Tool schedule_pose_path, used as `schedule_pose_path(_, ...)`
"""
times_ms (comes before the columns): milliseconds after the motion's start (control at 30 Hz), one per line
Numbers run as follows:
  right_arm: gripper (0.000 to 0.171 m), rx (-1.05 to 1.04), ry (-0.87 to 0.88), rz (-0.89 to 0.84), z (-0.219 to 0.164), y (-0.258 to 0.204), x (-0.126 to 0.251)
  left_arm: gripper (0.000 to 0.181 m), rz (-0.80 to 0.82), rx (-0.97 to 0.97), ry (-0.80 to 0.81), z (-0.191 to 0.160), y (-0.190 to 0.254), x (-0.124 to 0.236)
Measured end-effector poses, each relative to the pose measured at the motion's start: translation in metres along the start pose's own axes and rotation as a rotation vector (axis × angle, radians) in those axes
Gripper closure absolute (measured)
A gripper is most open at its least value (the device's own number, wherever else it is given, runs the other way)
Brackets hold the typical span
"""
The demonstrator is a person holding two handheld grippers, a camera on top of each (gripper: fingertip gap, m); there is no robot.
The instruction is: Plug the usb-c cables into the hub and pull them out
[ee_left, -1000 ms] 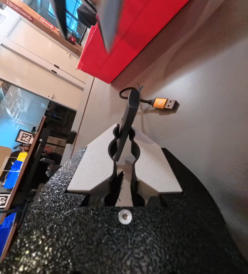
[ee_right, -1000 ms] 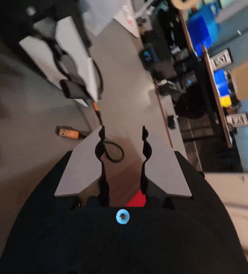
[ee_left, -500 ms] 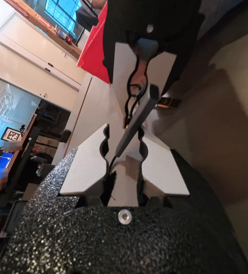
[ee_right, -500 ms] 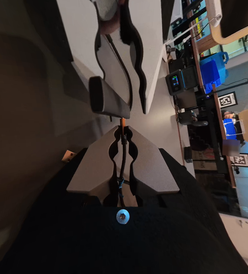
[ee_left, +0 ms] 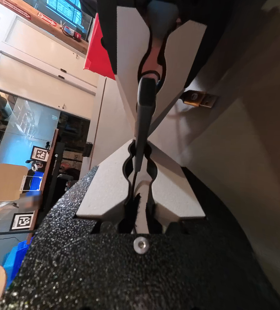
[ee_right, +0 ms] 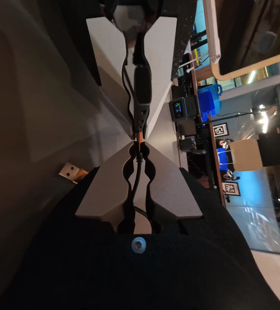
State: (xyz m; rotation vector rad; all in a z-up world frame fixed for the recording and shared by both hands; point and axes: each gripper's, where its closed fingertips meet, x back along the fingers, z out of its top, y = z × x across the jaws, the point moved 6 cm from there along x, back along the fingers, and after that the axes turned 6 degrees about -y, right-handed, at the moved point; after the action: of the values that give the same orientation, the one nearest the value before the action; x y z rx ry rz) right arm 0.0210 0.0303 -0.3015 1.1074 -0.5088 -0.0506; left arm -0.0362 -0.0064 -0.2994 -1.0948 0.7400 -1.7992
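Observation:
My left gripper (ee_left: 140, 144) is shut on the thin edge of the dark grey hub (ee_left: 144, 107), which sticks out forward from its tips. My right gripper (ee_right: 139, 144) is shut on the orange USB-C plug (ee_right: 139, 140) of a black braided cable (ee_right: 136, 181). The two grippers face each other, nearly tip to tip. The plug's tip meets the lower end of the hub (ee_right: 142, 94), below a row of small ports. I cannot tell whether it is seated. The right gripper's fingers (ee_left: 130, 50) fill the top of the left wrist view.
The cable's orange USB-A plug (ee_left: 198, 100) lies loose on the grey table (ee_left: 236, 151); it also shows in the right wrist view (ee_right: 72, 172). A red bin (ee_left: 99, 55) stands on the table behind. Desks, blue bins and a person are far off.
The right gripper, open and apart a second ago, has shut on the cable's plug and closed in on the hub. The left gripper, slack half a second ago, is shut on the hub again.

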Motion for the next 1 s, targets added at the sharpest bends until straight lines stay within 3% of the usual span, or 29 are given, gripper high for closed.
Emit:
schedule_pose_path(400,0.165,0.080,-0.129,-0.098,0.003,-0.009,-0.015,0.173,0.035,-0.030,-0.082,-0.007,0.006,-0.004)
schedule_pose_path(967,0.166,0.038,-0.086,-0.082,0.002,-0.014,-0.020,0.173,0.005,-0.017,-0.063,-0.013,0.008,-0.002)
schedule_pose_path(1000,0.167,0.040,-0.211,-0.113,-0.013,-0.009,-0.022,0.173,0.023,-0.015,-0.088,-0.013,0.006,0.001)
